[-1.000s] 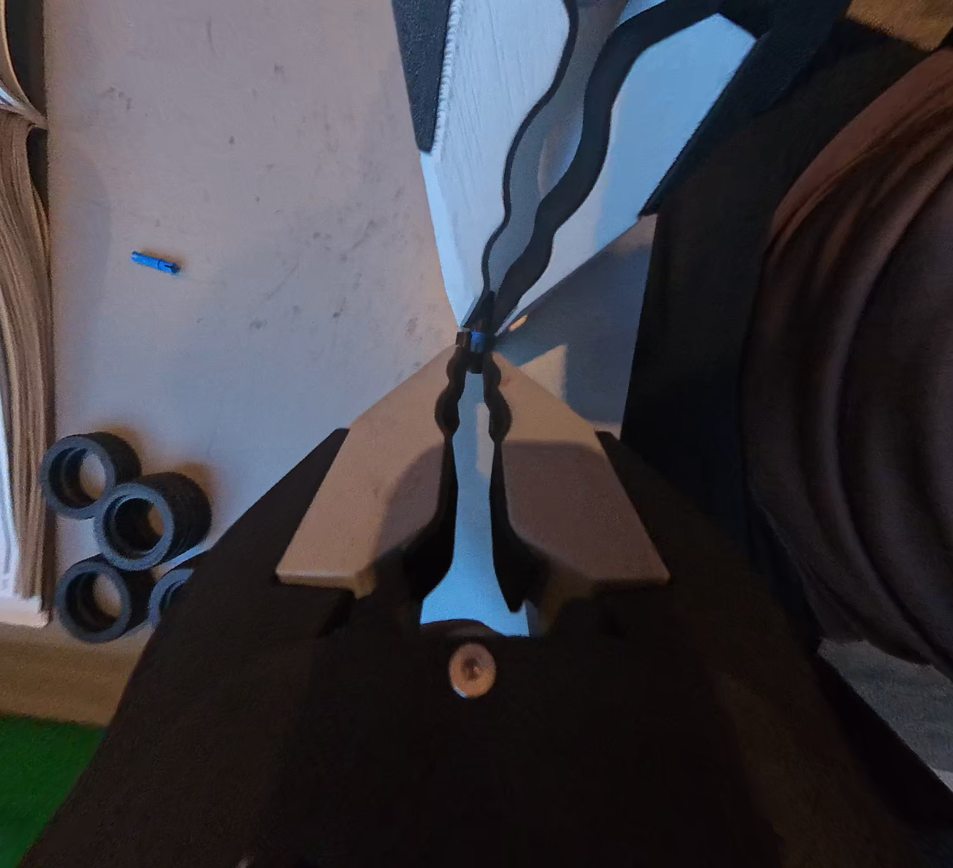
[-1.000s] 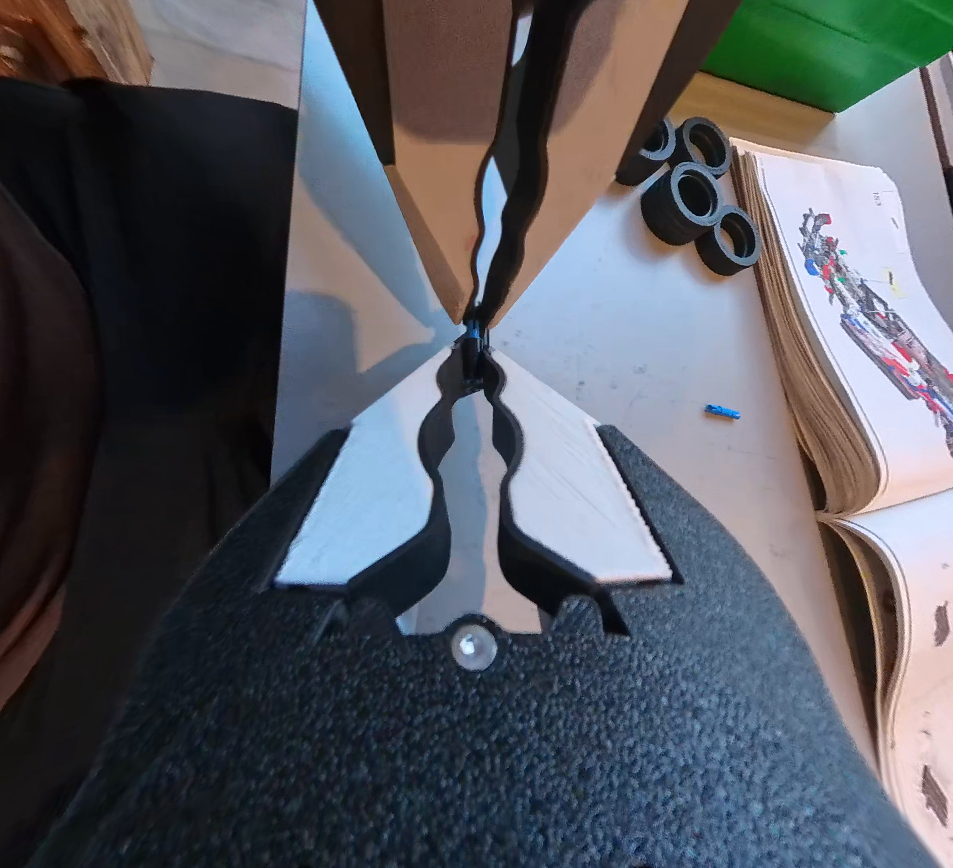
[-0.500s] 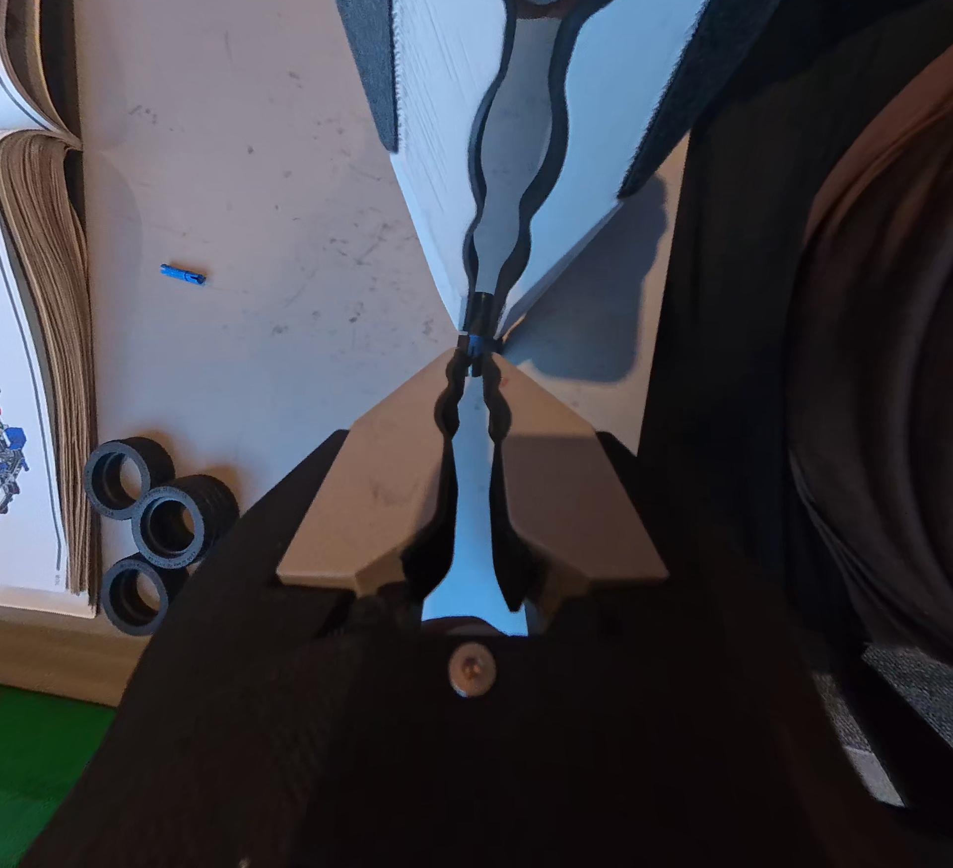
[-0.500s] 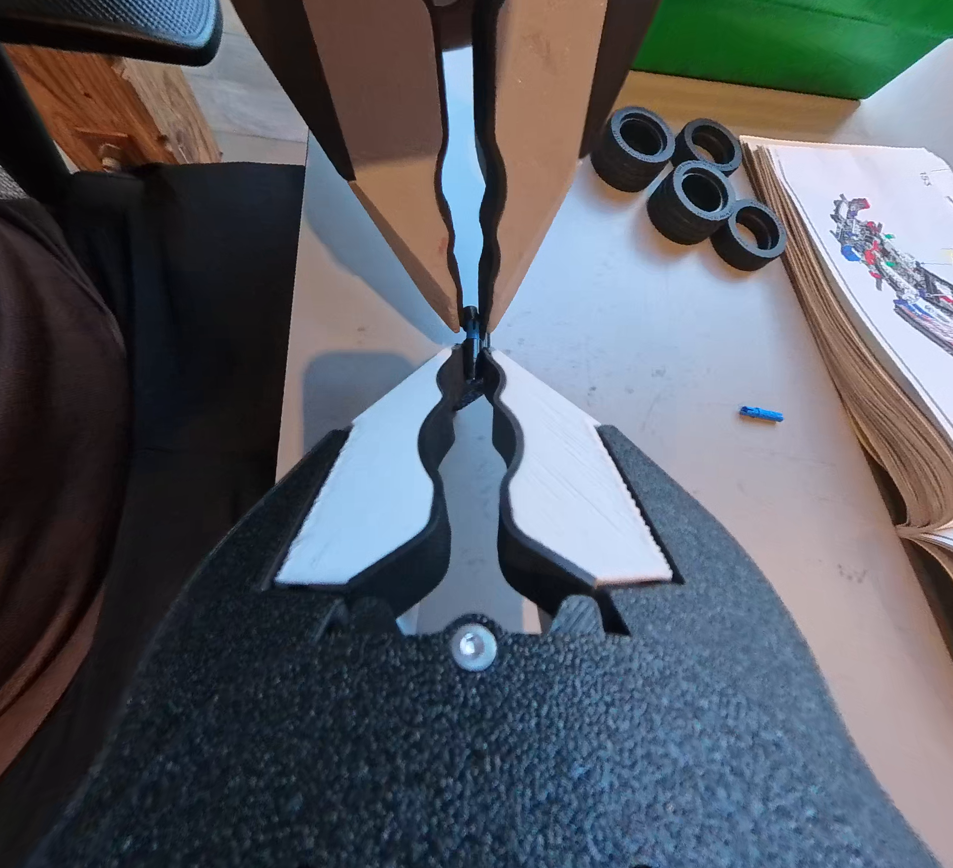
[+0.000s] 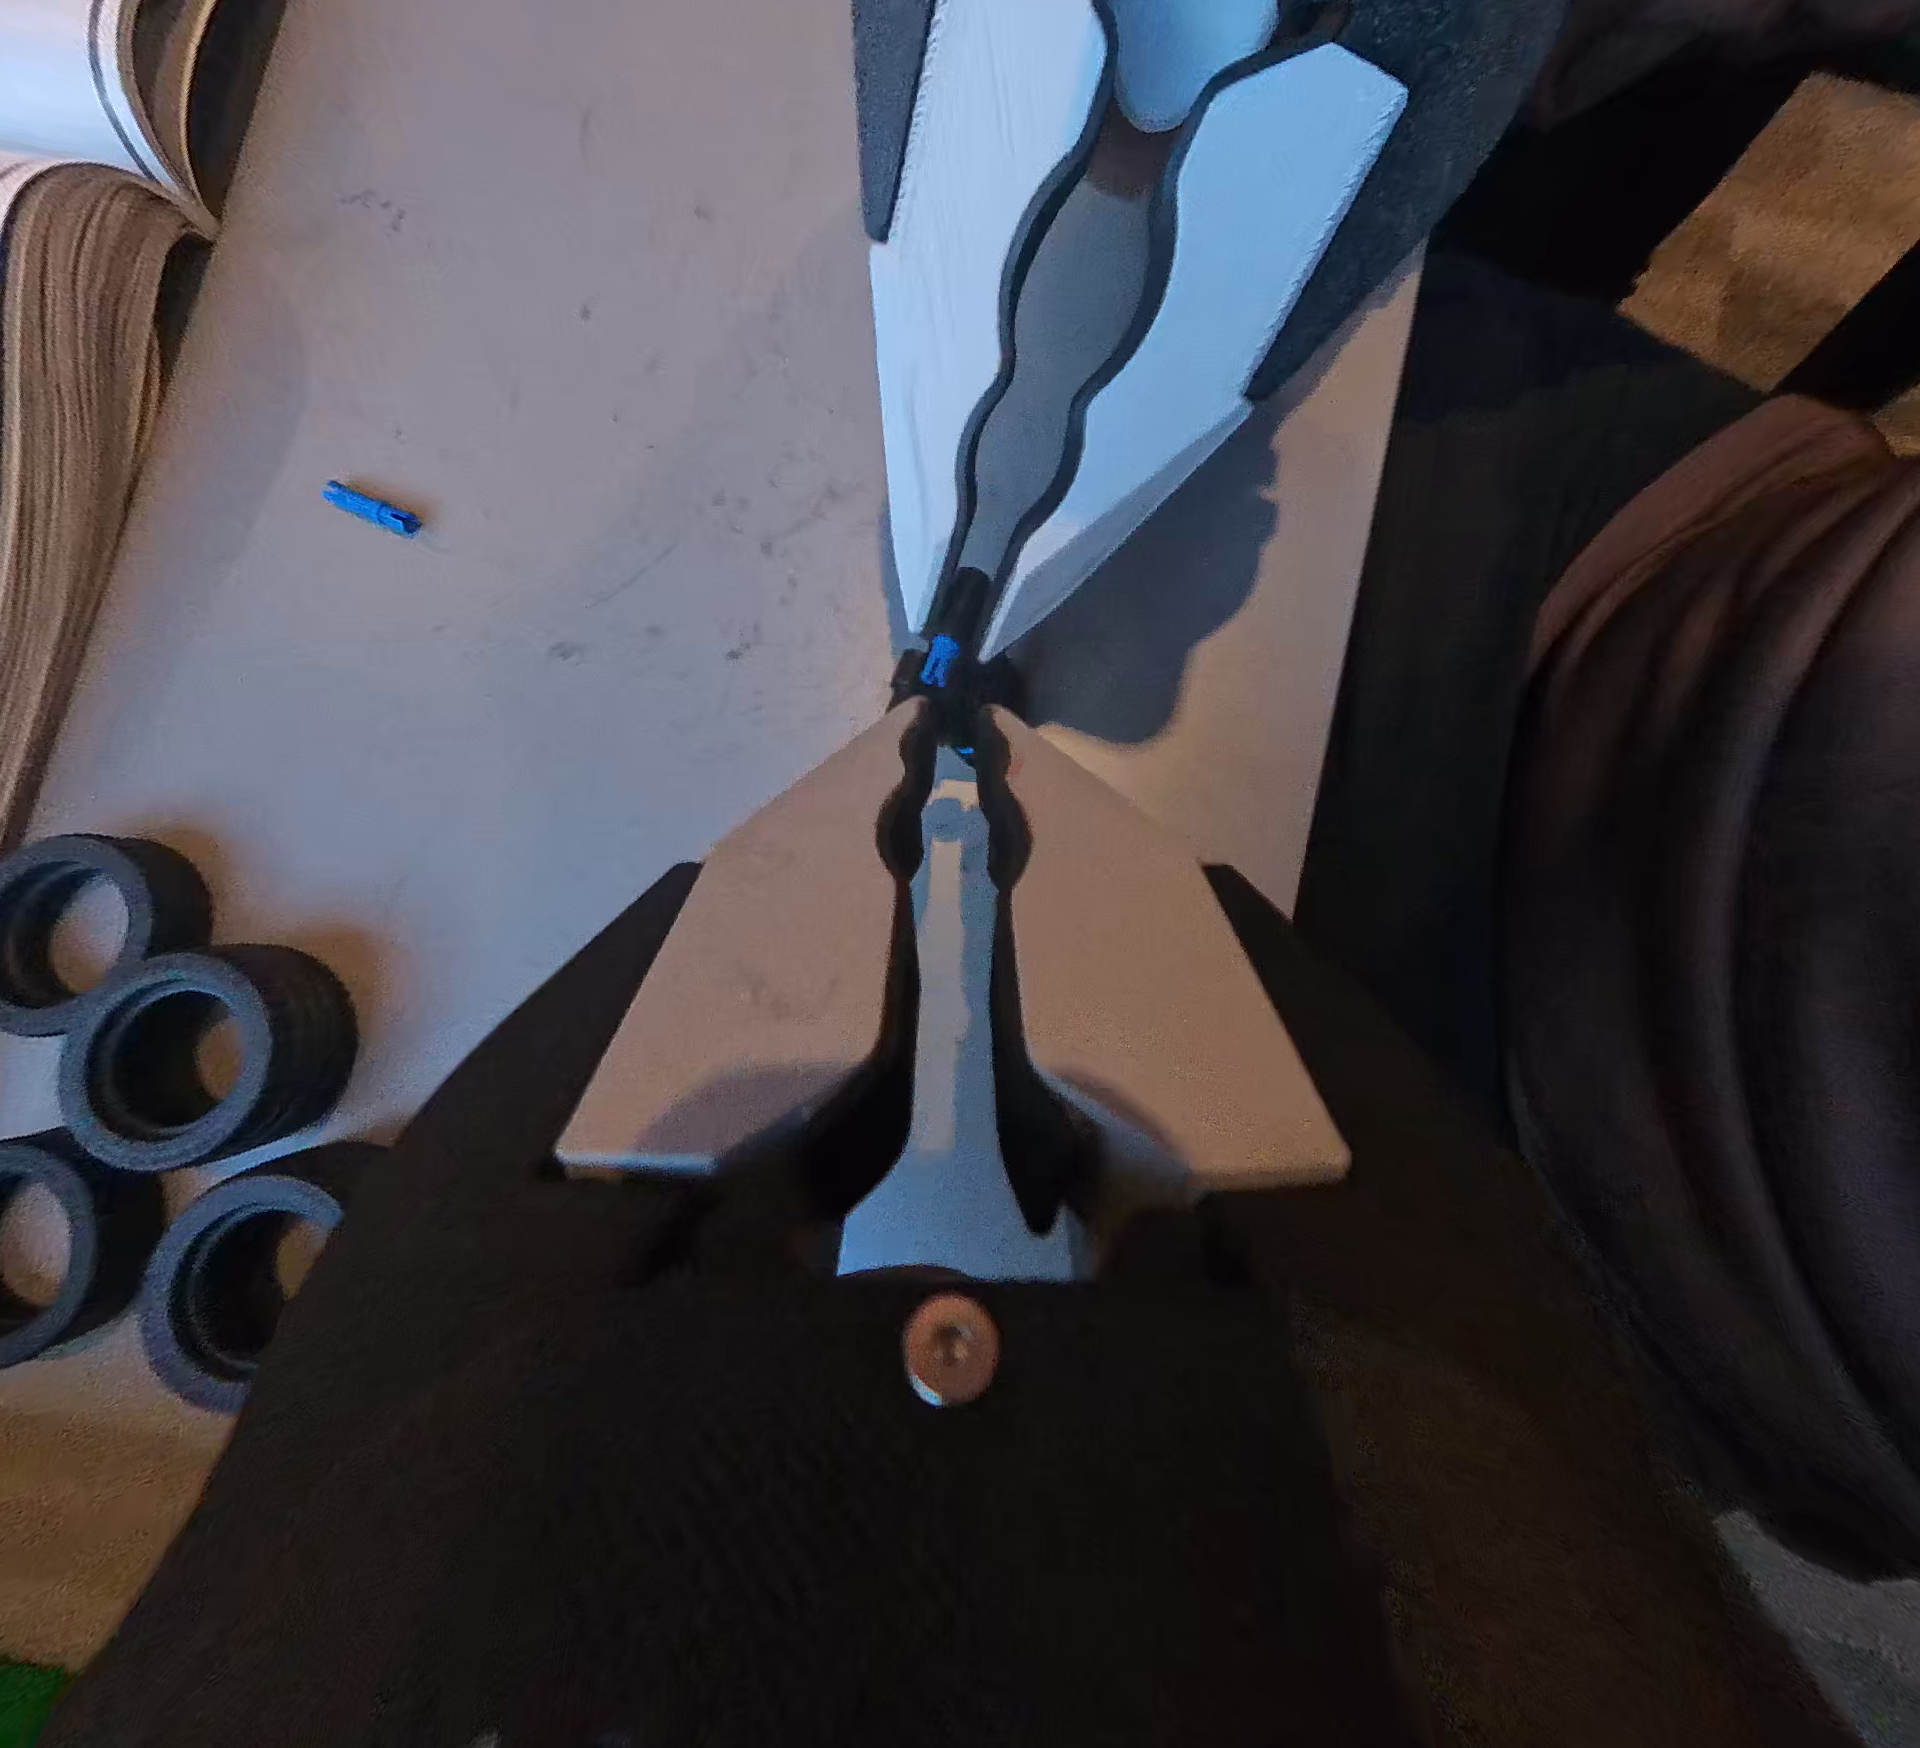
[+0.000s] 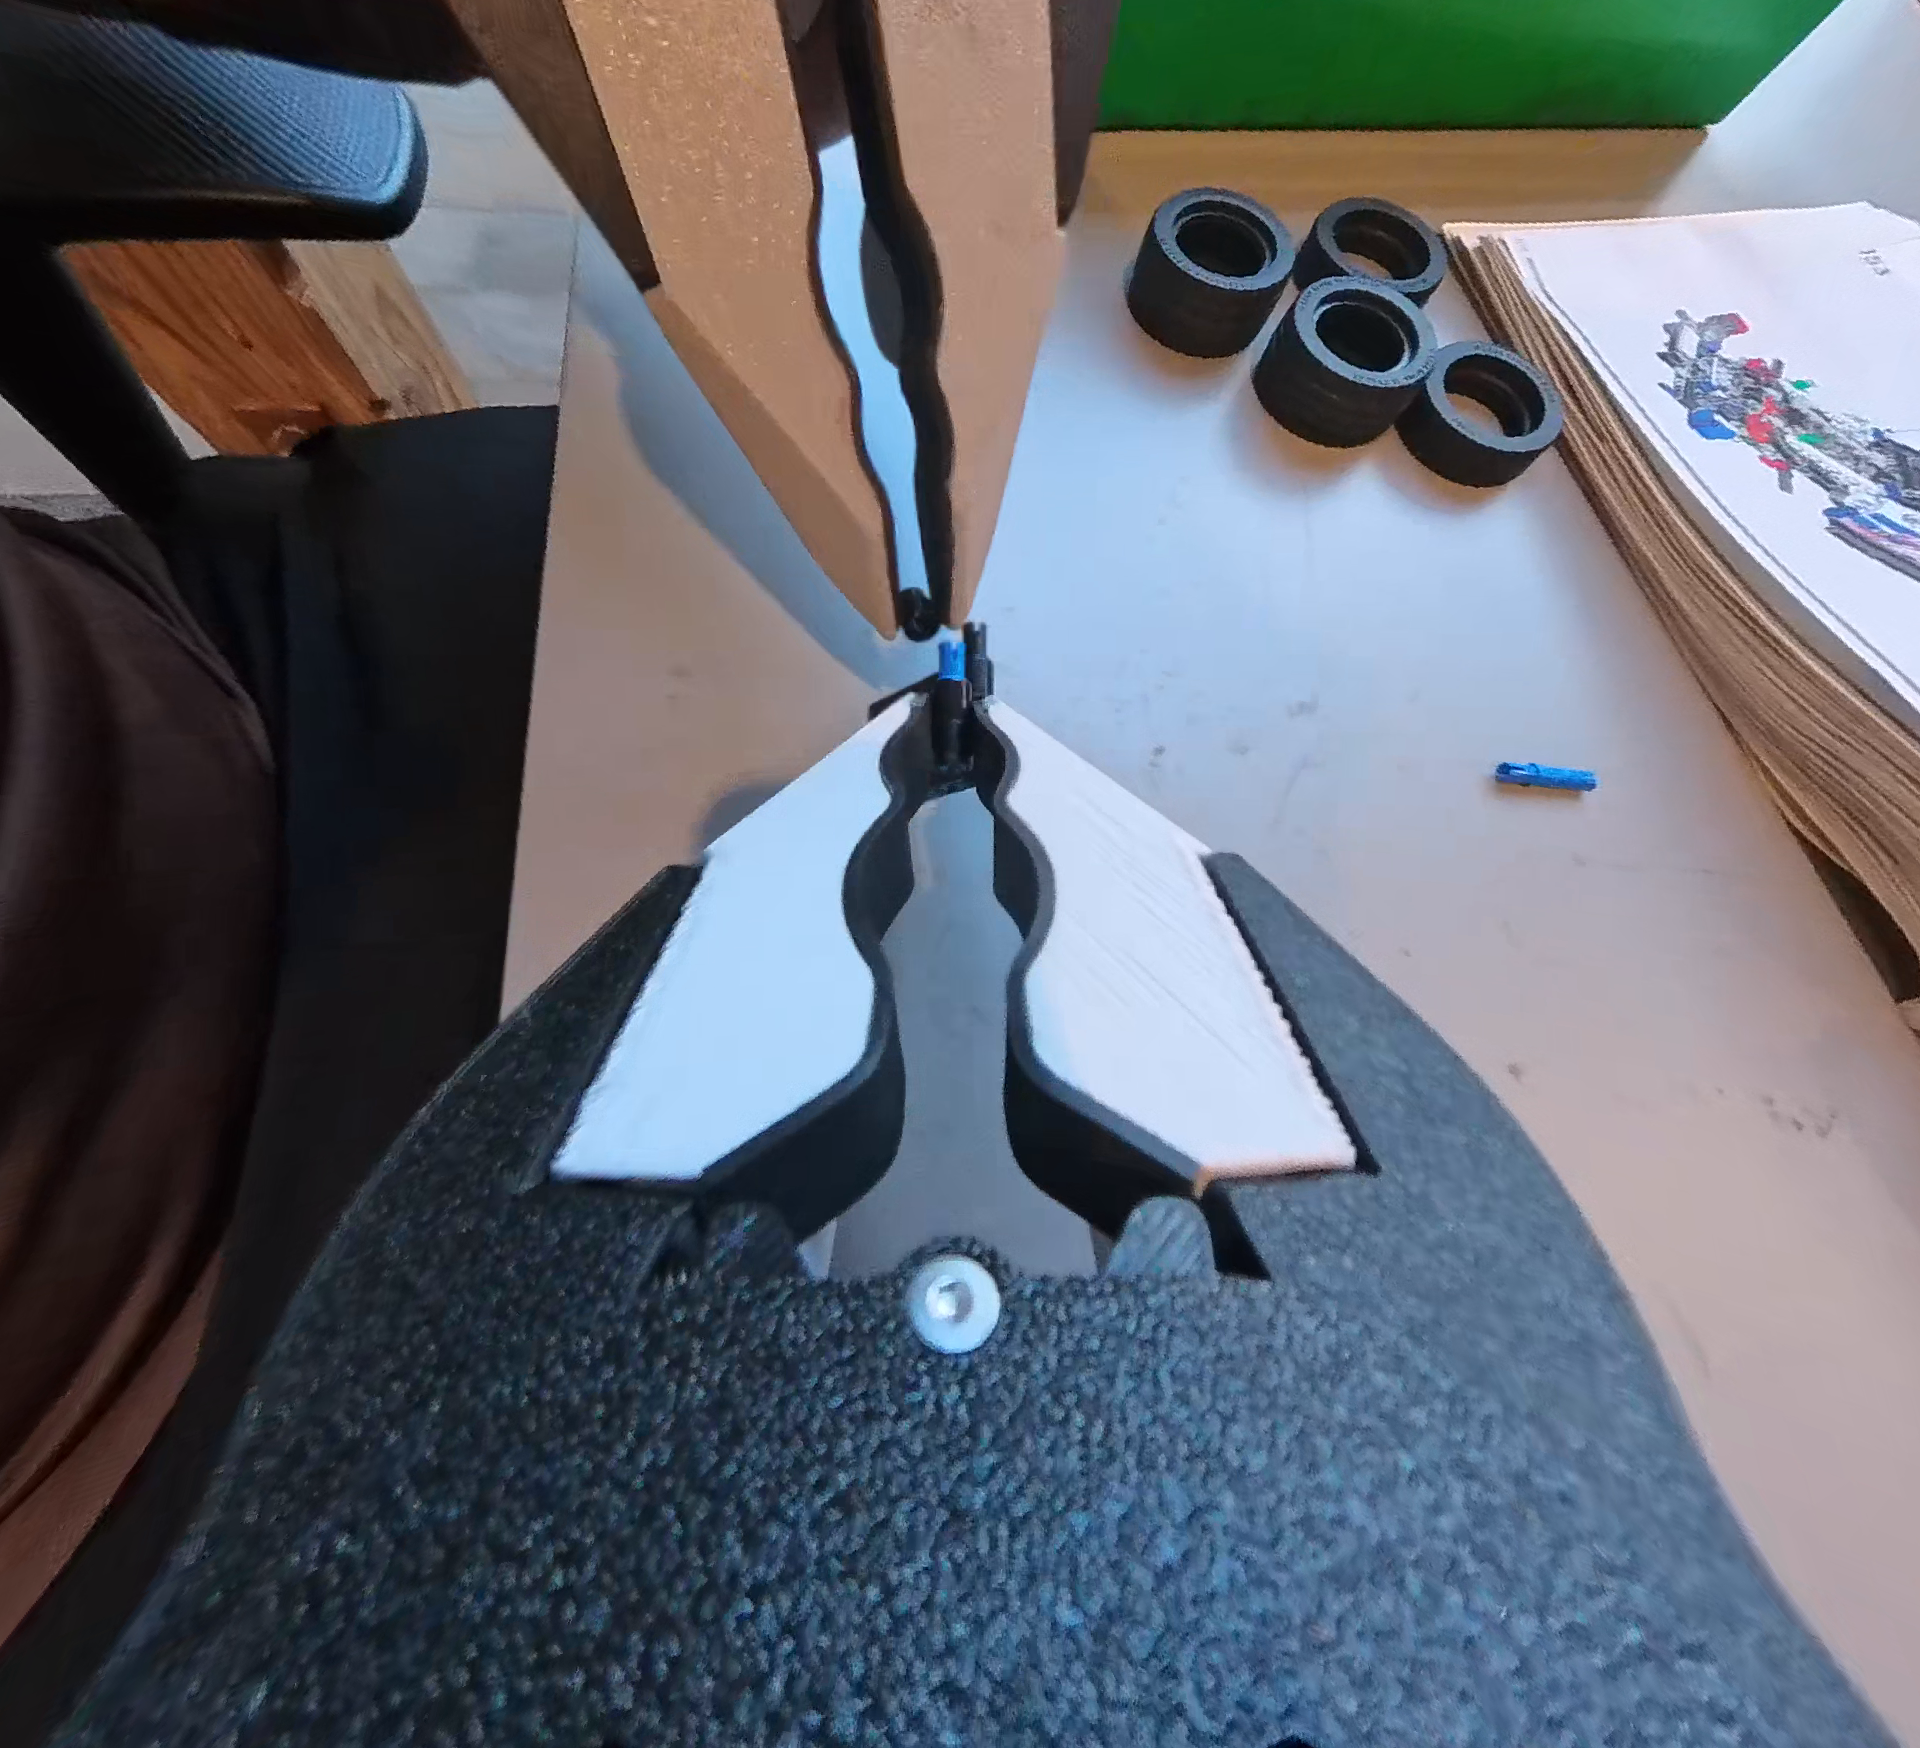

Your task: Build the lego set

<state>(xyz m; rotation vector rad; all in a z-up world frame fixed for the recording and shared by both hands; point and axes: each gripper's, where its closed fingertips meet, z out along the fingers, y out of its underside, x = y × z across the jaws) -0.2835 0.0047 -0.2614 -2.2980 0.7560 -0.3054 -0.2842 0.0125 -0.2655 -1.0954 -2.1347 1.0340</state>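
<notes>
Above table [image 6: 1299,867], right gripper [image 6: 951,711] clamps small black piece [image 6: 951,727], blue pin [image 6: 948,659] protruding; left gripper [image 5: 951,716] clamps another.

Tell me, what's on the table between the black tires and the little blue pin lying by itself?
Nothing. In the right wrist view, bare table runs from the black tires to the loose blue pin.

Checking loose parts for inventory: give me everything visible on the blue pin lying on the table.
The blue pin is a small, slim, bright blue peg, plastic by its look, with a slotted end. It lies flat on the pale table, alone, with no gripper touching it. In the right wrist view it sits just short of the open instruction booklet, with the four black tyres farther off.
</notes>
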